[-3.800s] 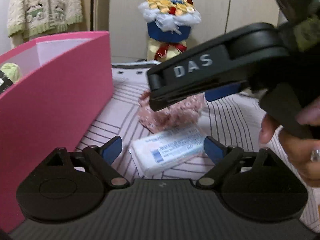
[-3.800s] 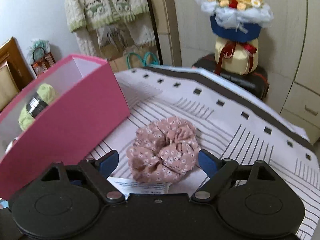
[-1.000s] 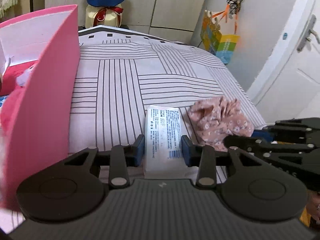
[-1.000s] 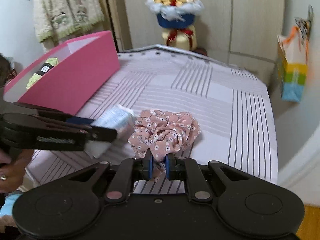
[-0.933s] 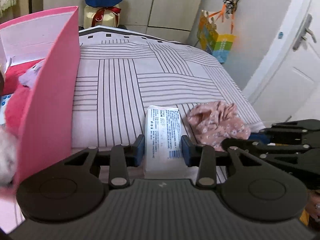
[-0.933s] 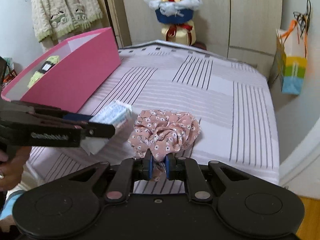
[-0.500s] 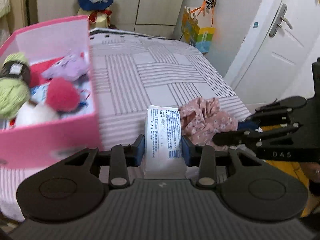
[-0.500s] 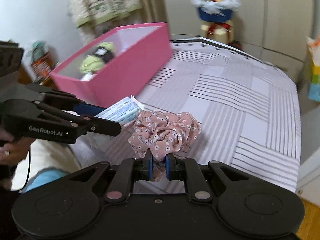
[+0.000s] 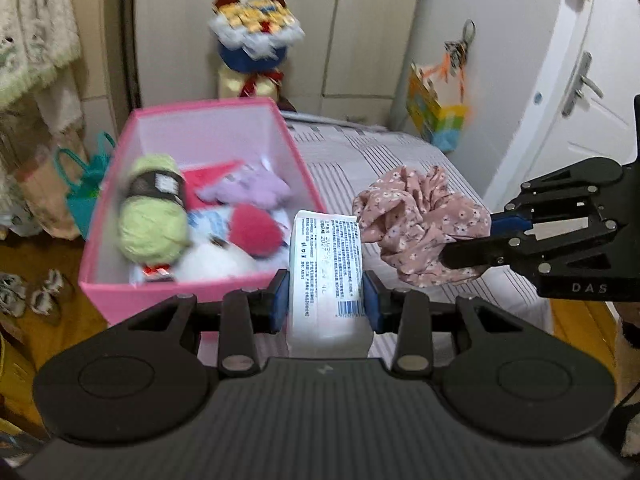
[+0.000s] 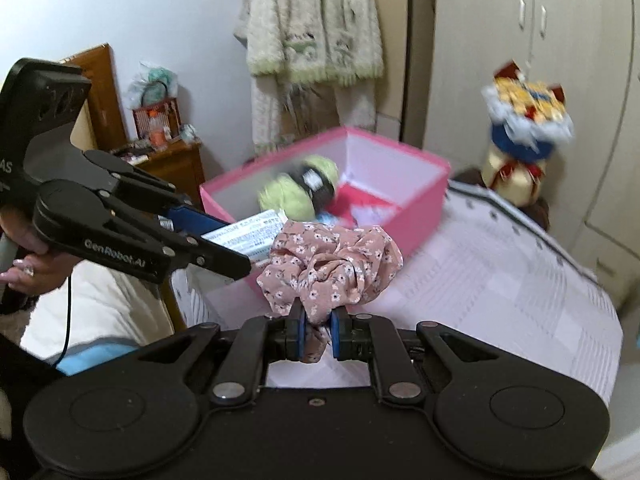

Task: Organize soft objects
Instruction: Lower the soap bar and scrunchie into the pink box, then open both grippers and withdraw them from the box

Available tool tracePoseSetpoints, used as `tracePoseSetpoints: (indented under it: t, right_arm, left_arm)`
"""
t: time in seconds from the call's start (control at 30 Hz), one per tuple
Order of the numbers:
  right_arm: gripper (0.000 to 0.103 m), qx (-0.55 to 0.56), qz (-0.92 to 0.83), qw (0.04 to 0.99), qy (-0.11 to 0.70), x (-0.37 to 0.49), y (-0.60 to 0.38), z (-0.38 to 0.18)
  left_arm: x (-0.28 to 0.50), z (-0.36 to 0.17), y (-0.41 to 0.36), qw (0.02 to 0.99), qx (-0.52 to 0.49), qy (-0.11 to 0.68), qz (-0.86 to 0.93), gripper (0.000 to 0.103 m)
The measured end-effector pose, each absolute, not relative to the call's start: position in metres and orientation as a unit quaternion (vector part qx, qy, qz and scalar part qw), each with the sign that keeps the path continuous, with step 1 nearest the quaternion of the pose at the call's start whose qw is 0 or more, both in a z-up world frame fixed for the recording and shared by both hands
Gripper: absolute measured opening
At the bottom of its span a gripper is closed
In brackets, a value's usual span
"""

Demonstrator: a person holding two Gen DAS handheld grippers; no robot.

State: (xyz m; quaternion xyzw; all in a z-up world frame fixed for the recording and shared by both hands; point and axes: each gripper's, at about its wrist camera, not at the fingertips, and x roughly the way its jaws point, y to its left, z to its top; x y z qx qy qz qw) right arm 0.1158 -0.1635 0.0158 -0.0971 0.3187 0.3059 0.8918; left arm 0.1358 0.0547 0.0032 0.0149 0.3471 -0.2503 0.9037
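Left wrist view: left gripper (image 9: 325,295) level and pointing forward, blue pads pressed against both long sides of a white tissue pack (image 9: 326,276), held off the bed with its printed label facing up. Just beyond the pack's far end, near wall of the pink box (image 9: 188,286), open-topped and sitting at the left. Inside, a green yarn ball (image 9: 154,216) at the left, a red pompom (image 9: 256,234) at the near right, a lilac plush (image 9: 250,190) farther back. At the right, right gripper (image 9: 486,236) reaching in sideways from the edge, jaws nearly closed on the pink floral scrunchie (image 9: 420,222), which hangs in the air just right of the pack above the striped bedspread (image 9: 384,156). Far behind the box, a blurred bouquet (image 9: 256,40) before wardrobe doors.

Right wrist view: right gripper (image 10: 316,334) pointing ahead, jaws pinched almost together on a fold of the scrunchie (image 10: 332,268), the rest bunched above the fingertips. From the left, left gripper (image 10: 216,240) angling in toward centre, a hand (image 10: 28,264) wrapped round its handle, tissue pack (image 10: 250,236) clamped at its tip and touching the scrunchie's left edge. Beyond both, the pink box (image 10: 420,208), yarn ball (image 10: 296,192) showing inside. Bedspread (image 10: 500,280) stretching away at the right.
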Motion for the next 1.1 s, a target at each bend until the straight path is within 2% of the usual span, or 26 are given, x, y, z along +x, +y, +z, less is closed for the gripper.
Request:
tracePoseSetpoints:
  t: [0.3,0.57,0.8,1.03,1.1]
  right_arm:
    - [0.015,-0.111,0.266,0.922,0.257,0.184,-0.126,0.025]
    - [0.016,-0.106,0.252,0.922,0.274,0.255,-0.103,0.005]
    - [0.017,-0.121,0.248,0.912,0.302,0.293,-0.089,-0.015]
    - [0.023,-0.114,0.262,0.904,0.319,0.305,-0.089,-0.028]
    - [0.032,-0.107,0.261,0.905,0.319,0.307,-0.094,-0.028]
  left_arm:
    - [0.195,0.01,0.079,0.941,0.006,0.295,-0.163,0.037]
    - [0.285,-0.018,0.081,0.924,-0.035,0.352,-0.145,0.037]
    - [0.318,-0.041,0.077,0.901,-0.068,0.405,-0.142,0.038]
    - [0.327,-0.047,0.077,0.893,-0.067,0.422,-0.141,0.039]
    - [0.324,-0.045,0.078,0.893,-0.071,0.422,-0.143,0.042]
